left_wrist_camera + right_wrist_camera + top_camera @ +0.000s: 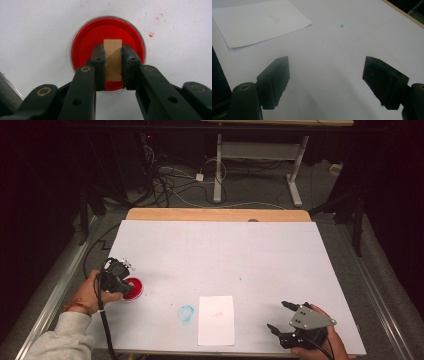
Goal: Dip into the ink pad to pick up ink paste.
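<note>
A round dish of red paint (133,288) (108,40) sits near the table's left edge. My left gripper (121,281) (113,53) is shut on a small wooden block (113,60), which it holds just over the red paint. A white sheet of paper (216,319) (259,21) lies at the front middle with a faint mark on it. My right gripper (279,316) (325,80) stands open over bare table at the front right, with nothing between its jaws.
A blue paint smudge (186,313) lies left of the paper, and a small blue dot (341,25) marks the white table cover (220,255). Red specks (151,34) dot the cover beside the dish. A wooden table edge (215,214) runs along the back.
</note>
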The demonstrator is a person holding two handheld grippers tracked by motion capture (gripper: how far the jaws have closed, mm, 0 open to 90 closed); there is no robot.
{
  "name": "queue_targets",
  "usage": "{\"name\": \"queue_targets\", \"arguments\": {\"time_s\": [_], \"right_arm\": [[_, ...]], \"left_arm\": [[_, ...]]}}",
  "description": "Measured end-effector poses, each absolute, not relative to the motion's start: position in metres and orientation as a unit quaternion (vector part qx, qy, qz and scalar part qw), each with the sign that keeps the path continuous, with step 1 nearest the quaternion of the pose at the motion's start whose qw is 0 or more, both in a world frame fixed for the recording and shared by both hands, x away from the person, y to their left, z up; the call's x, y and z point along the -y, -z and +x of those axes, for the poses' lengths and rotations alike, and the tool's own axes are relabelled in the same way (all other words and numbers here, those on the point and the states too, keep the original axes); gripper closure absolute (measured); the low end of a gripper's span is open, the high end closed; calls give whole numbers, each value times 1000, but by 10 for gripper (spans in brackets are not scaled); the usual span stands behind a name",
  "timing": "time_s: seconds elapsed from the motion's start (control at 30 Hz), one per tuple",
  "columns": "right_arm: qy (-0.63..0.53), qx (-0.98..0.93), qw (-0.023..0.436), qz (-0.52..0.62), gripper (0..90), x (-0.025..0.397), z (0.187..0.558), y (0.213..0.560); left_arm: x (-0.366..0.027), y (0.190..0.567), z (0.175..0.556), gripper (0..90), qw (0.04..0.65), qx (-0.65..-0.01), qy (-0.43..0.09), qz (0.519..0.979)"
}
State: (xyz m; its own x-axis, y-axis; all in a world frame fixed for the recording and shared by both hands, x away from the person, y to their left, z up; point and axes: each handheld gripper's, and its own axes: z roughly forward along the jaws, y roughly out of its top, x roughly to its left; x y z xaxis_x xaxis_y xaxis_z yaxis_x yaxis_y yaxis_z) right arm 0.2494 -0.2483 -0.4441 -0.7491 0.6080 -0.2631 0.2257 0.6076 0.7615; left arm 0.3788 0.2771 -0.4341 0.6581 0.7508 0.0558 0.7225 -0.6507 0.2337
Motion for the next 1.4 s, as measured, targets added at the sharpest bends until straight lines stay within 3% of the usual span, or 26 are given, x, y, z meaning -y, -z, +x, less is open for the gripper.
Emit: {"name": "queue_targets", "arguments": {"time_s": [1.07, 1.4], "right_arm": [[-373, -853, 268, 249, 226, 252, 250, 442], [-373, -853, 270, 248, 226, 252, 250, 441]], "left_arm": [[-276, 438, 378, 739, 94, -413, -77, 903], [-281, 441, 376, 737, 119, -421, -77, 896]]}}
